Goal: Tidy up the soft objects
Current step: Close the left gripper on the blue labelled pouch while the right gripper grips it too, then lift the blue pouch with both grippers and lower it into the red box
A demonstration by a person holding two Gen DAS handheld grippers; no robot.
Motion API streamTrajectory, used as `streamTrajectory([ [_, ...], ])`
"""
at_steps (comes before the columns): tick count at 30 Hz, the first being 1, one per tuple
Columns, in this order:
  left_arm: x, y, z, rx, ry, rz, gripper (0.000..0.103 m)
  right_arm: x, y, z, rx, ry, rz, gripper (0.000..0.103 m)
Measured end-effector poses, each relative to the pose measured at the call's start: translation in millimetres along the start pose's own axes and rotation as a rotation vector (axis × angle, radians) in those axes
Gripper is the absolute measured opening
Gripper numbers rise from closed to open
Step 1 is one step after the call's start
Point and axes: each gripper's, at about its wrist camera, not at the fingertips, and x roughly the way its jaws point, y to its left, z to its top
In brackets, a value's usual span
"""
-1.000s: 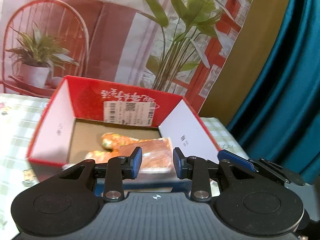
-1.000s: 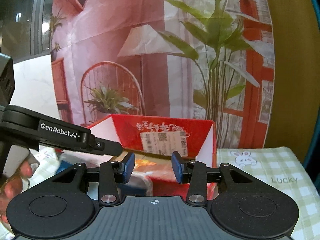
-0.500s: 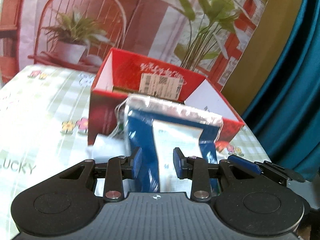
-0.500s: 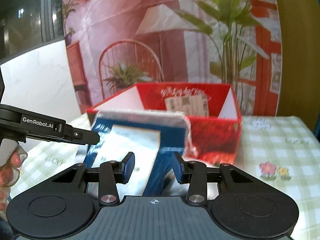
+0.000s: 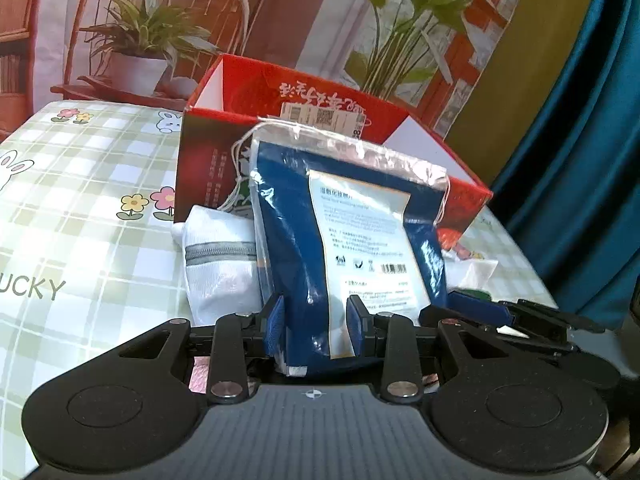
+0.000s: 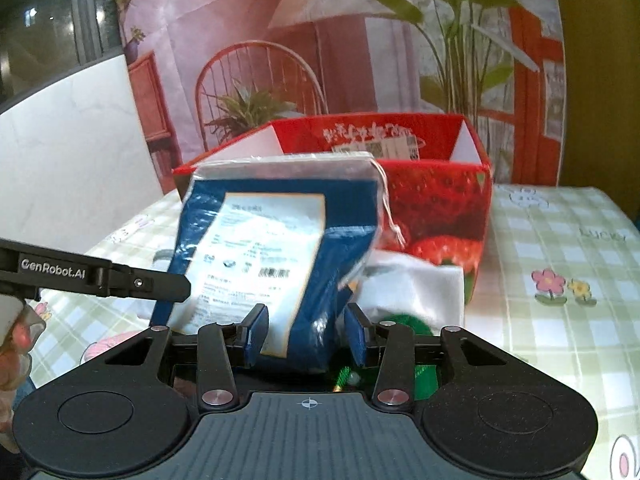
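A blue pouch (image 5: 352,240) with a white label, inside a clear drawstring bag, stands upright on the checked tablecloth in front of the red strawberry box (image 5: 208,176). My left gripper (image 5: 316,320) is open, and the pouch's lower end sits between its blue pads. From the other side, the pouch (image 6: 280,248) leans left, with its bottom between the pads of my open right gripper (image 6: 306,328). A small gap shows beside the right pad. The box (image 6: 436,208) stands open-topped behind it.
A white mesh zip bag (image 5: 220,264) lies left of the pouch. White cloth (image 6: 412,284) and a green item (image 6: 404,320) lie to its right. The other gripper's arm (image 6: 120,280) and a hand (image 6: 16,336) come in from the left. A teal curtain (image 5: 580,160) hangs beyond the table's right edge.
Both views have dropped from looking at the box's top to table level in front of it. The blue pouch has come into view and now sits between both pairs of fingers. Jaw gaps look unchanged.
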Motion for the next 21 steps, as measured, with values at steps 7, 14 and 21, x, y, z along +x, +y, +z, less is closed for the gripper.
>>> streamTrajectory([
  [7,2.7,2.1,-4.4,0.001,0.01,-0.002,0.035,6.7,-0.5,-5.1,0.004,0.017,0.029,0.044],
  [14,2.1,5.6,-5.4,-0.021,0.008,-0.006,0.037,7.6,-0.4,-4.3,0.01,0.014,0.037,0.045],
  [21,3.9,2.4,-4.7,-0.012,0.016,0.0,0.038,9.0,0.8,-6.8,0.001,0.016,0.036,0.045],
])
